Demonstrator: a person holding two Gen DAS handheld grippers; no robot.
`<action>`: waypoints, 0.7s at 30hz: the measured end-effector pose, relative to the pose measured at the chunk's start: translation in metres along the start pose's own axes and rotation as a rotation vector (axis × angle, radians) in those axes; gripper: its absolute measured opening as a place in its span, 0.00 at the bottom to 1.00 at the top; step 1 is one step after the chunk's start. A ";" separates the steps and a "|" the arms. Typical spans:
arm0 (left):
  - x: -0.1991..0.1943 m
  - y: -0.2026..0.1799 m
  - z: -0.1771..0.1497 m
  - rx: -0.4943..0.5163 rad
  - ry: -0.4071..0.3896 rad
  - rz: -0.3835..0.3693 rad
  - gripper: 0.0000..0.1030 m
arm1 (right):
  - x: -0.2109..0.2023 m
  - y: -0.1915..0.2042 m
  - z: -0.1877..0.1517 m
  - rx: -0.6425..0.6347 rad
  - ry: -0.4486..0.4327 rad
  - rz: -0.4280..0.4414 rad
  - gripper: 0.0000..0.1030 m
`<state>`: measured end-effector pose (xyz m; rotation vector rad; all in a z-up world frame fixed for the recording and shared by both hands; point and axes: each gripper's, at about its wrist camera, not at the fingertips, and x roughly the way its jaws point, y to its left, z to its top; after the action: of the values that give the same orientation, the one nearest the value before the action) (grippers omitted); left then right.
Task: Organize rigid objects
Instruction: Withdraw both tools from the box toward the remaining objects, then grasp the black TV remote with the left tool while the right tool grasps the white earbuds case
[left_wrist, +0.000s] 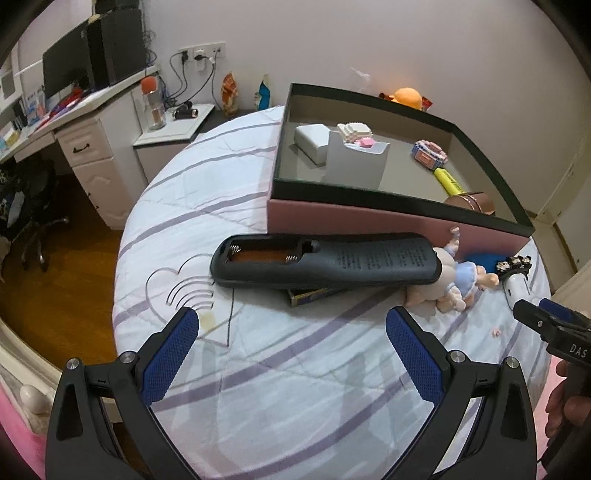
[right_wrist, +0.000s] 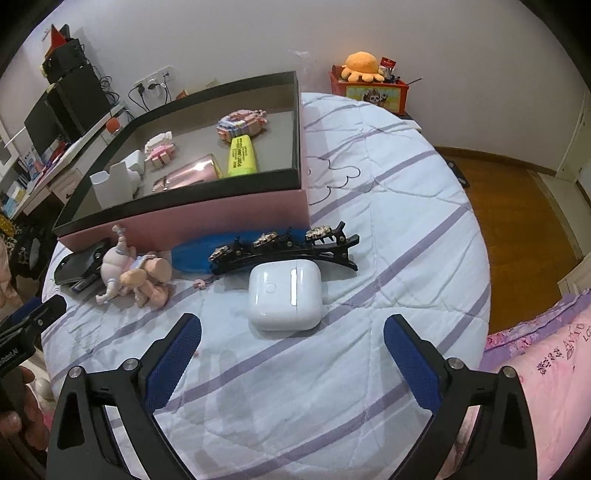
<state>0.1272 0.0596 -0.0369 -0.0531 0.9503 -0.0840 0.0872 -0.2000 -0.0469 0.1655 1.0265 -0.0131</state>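
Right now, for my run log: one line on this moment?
left gripper open, empty | right gripper open, empty | remote, earbud case on bed | box partly filled

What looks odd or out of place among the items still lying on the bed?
The remote lies face down with its battery cover missing, the empty compartment and springs exposed. It rests askew, propped on a small box and the doll.

The letters "DAS" stand in white on the black body of the right gripper (left_wrist: 550, 317). Print on the remote (left_wrist: 325, 264) and yellow highlighter (right_wrist: 242, 155) is too small to read.
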 end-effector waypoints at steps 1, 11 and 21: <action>0.002 -0.001 0.002 0.005 -0.004 0.008 1.00 | 0.001 0.000 0.000 0.000 0.001 0.001 0.97; 0.020 0.006 0.008 0.016 0.011 0.006 1.00 | 0.010 0.003 0.003 -0.009 0.015 -0.003 0.97; 0.019 0.008 0.012 0.034 -0.009 -0.076 1.00 | 0.015 0.008 0.005 -0.019 0.010 -0.004 0.92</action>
<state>0.1486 0.0661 -0.0460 -0.0583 0.9376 -0.1703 0.0995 -0.1917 -0.0560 0.1463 1.0366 -0.0063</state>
